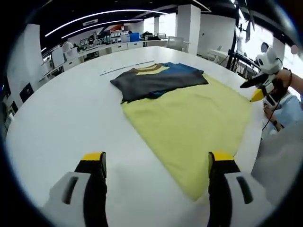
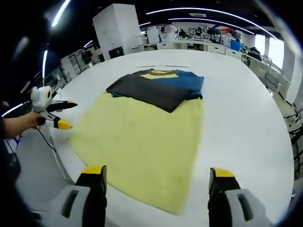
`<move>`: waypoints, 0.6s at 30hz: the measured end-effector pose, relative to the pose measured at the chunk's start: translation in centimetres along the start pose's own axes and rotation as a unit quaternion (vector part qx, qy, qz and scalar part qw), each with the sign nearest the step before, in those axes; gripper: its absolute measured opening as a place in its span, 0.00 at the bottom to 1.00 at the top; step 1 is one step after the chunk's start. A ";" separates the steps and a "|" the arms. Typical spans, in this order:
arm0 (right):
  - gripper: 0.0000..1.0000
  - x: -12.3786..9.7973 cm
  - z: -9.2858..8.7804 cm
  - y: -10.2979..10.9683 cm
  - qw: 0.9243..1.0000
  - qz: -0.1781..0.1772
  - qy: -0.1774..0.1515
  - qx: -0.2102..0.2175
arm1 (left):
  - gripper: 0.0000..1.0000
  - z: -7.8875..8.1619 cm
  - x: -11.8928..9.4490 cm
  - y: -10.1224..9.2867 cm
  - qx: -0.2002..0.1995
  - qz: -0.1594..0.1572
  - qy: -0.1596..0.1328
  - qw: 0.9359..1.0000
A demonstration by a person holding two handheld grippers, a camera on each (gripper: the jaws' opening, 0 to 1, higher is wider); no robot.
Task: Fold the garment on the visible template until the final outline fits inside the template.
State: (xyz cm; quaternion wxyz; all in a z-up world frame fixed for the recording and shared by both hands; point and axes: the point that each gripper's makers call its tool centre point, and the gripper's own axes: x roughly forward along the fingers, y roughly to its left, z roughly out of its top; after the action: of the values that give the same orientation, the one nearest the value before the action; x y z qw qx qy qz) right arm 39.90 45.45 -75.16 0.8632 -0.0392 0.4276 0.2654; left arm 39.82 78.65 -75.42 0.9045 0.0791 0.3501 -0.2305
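- Garment (image 1: 158, 79): folded shirt, dark grey and blue with a yellow neck panel, lying on the far end of the yellow template (image 1: 189, 127), well ahead of both tongs. In right gripper view, garment (image 2: 158, 87) sits at the far edge of the template (image 2: 142, 142), with a dark flap folded over the blue part.
- Template is a flat yellow sheet on the white bench (image 1: 66, 123); its near corner reaches just beside the right-hand jaw in left gripper view, and lies between the two jaws in right gripper view.
- Left tongs (image 1: 157, 163): held above the bench, pointing at the template from its near corner. Jaws wide apart, nothing between them, touching nothing.
- Right tongs (image 2: 157, 177): held above the near edge of the template, aimed along it toward the garment. Jaws wide apart, gripping nothing.
- Left gripper view also catches the other tongs (image 1: 258, 92) far right, past the template edge, in a person's hand (image 1: 284, 82); the yellow tips look spread and clear of the sheet.
- Right gripper view catches the other tongs (image 2: 60, 114) far left, beside the template's left edge, held by a hand (image 2: 26, 122) with the forearm cut off at the frame edge; the yellow tips are apart and hold nothing.
- Garment's underside and how many layers it has can't be made out; the back edge is partly foreshortened.
- A thin strip (image 2: 163, 65) lies on the bench beyond the garment, too small to identify.
- Background: office desks (image 2: 199, 45) and a white pillar (image 2: 118, 28), well beyond the bench.
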 end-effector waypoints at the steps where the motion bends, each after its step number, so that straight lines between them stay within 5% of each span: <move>1: 0.88 0.0 -0.2 0.0 1.000 -0.001 0.001 0.001 | 0.85 -0.2 -0.2 -0.1 0.000 0.001 0.001 1.000; 18: 0.52 -0.7 -3.0 -0.5 0.999 -0.028 0.011 0.042 | 0.63 -2.7 -1.5 -2.3 -0.009 -0.007 0.021 1.000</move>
State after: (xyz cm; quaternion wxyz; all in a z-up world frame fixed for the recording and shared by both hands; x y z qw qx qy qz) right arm 37.63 43.83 -76.57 0.8665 -0.0174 0.4465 0.2225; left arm 36.13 78.05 -76.40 0.8962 0.0731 0.3714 -0.2315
